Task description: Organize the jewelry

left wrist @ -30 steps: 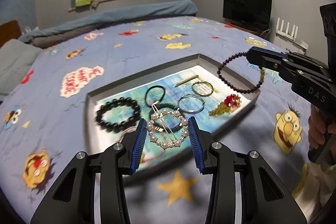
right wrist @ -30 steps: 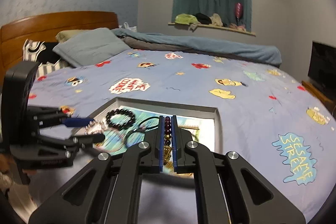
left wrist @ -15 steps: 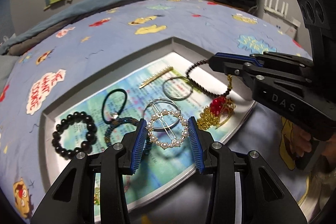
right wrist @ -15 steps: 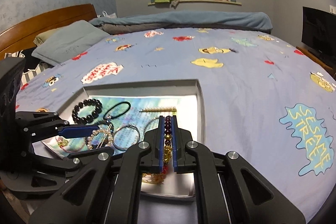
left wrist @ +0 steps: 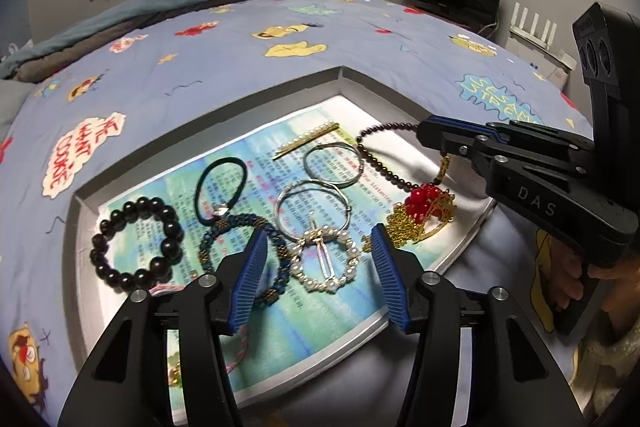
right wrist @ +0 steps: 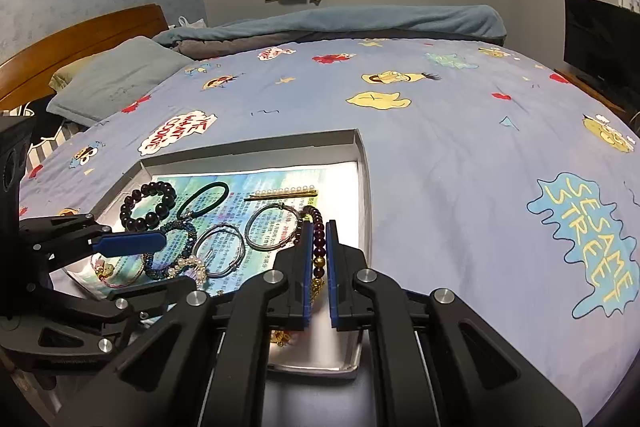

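Left gripper [left wrist: 318,267]: blue-ribbed pads spread wide, holding nothing, poised over the pearl hair clip [left wrist: 325,261], a ring of small white pearls crossed by a silver bar; the clip lies flat in the tray between the pads, its bar running away from the camera. Right gripper [right wrist: 317,263]: pads closed on the dark red bead bracelet [left wrist: 376,163], a strand of small round garnet-coloured beads with gold links; the strand's free loop droops to the tray's right side, its long axis roughly along the gripper. Tray [left wrist: 224,113]: shallow, grey, lined with a printed blue-green sheet, resting on the bed. Other contents, left to right: black bead bracelet [left wrist: 136,241]; black hair tie [left wrist: 220,189]; blue beaded bracelet [left wrist: 242,255]; two silver bangles [left wrist: 316,205]; pearl bar clip [left wrist: 306,145], lying diagonally; gold chain with red beads [left wrist: 424,209]. Bed cover [right wrist: 460,131]: lilac, cartoon-printed.
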`<state>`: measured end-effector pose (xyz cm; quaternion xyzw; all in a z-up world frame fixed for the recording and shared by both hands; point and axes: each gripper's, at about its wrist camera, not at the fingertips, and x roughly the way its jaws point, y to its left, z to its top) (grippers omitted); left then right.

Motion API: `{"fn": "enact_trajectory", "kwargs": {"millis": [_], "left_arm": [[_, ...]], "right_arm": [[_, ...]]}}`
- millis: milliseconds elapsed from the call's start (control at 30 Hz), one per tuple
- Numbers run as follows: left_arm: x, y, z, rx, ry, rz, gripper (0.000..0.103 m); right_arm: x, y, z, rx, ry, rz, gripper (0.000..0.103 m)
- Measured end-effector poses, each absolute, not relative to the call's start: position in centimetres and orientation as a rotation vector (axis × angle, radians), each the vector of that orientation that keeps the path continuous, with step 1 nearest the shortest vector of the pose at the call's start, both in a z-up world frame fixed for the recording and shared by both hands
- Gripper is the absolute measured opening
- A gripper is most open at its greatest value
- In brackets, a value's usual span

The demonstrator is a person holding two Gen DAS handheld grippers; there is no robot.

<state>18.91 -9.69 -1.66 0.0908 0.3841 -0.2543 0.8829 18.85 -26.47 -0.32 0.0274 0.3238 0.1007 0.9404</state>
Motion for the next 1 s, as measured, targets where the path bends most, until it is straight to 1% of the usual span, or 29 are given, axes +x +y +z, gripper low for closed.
{"fn": "enact_trajectory", "kwargs": {"millis": [33, 67, 167, 233, 267, 300, 433, 500, 567, 600, 633, 667, 733, 800, 833, 1000], "left_arm": [[18.8, -9.4, -1.5, 0.185, 0.792, -0.521, 0.058], [18.7, -9.2, -1.3, 0.181, 0.787, -0.515, 0.063], [18.5, -8.1, -0.7, 0.160, 0.770, -0.497, 0.065], [18.4, -7.6, -0.3, 0.154, 0.763, -0.483, 0.066], [18.3, -7.2, -0.1, 0.153, 0.757, -0.472, 0.072], [18.1, -6.9, 0.2, 0.152, 0.745, -0.459, 0.074], [17.5, -5.6, 1.2, 0.127, 0.728, -0.439, 0.075], [17.1, -5.1, 1.7, 0.119, 0.718, -0.424, 0.075], [16.5, -4.5, 2.4, 0.109, 0.706, -0.414, 0.077], [16.3, -4.3, 2.6, 0.106, 0.702, -0.410, 0.080], [15.8, -3.9, 3.0, 0.101, 0.692, -0.398, 0.087], [15.4, -3.6, 3.3, 0.098, 0.678, -0.385, 0.090], [14.5, -3.0, 3.9, 0.096, 0.661, -0.371, 0.092], [13.6, -2.5, 4.4, 0.098, 0.653, -0.355, 0.093], [13.1, -2.2, 4.6, 0.101, 0.648, -0.342, 0.095], [10.7, -0.8, 5.3, 0.092, 0.646, -0.306, 0.097]], "right_arm": [[18.9, -26.5, -0.3, 0.055, 0.660, 0.201, 0.007], [18.8, -26.5, -0.3, 0.055, 0.659, 0.195, 0.009], [18.7, -26.8, 0.1, 0.070, 0.648, 0.186, 0.029], [18.4, -27.1, 0.5, 0.087, 0.637, 0.179, 0.031], [18.2, -27.2, 0.6, 0.092, 0.633, 0.177, 0.037], [18.0, -27.3, 0.8, 0.095, 0.629, 0.172, 0.044], [17.3, -27.8, 1.5, 0.101, 0.623, 0.159, 0.048], [16.8, -28.0, 1.8, 0.106, 0.624, 0.155, 0.057], [16.2, -28.1, 2.2, 0.109, 0.619, 0.155, 0.062], [15.9, -28.1, 2.5, 0.109, 0.618, 0.156, 0.068], [15.6, -28.0, 2.7, 0.109, 0.616, 0.158, 0.072], [15.3, -28.0, 3.0, 0.108, 0.613, 0.161, 0.077], [14.4, -27.9, 3.6, 0.107, 0.599, 0.168, 0.082], [13.6, -27.7, 4.1, 0.102, 0.595, 0.174, 0.095], [13.2, -27.5, 4.4, 0.102, 0.592, 0.180, 0.097], [11.5, -26.2, 5.2, 0.064, 0.603, 0.188, 0.097]]}}
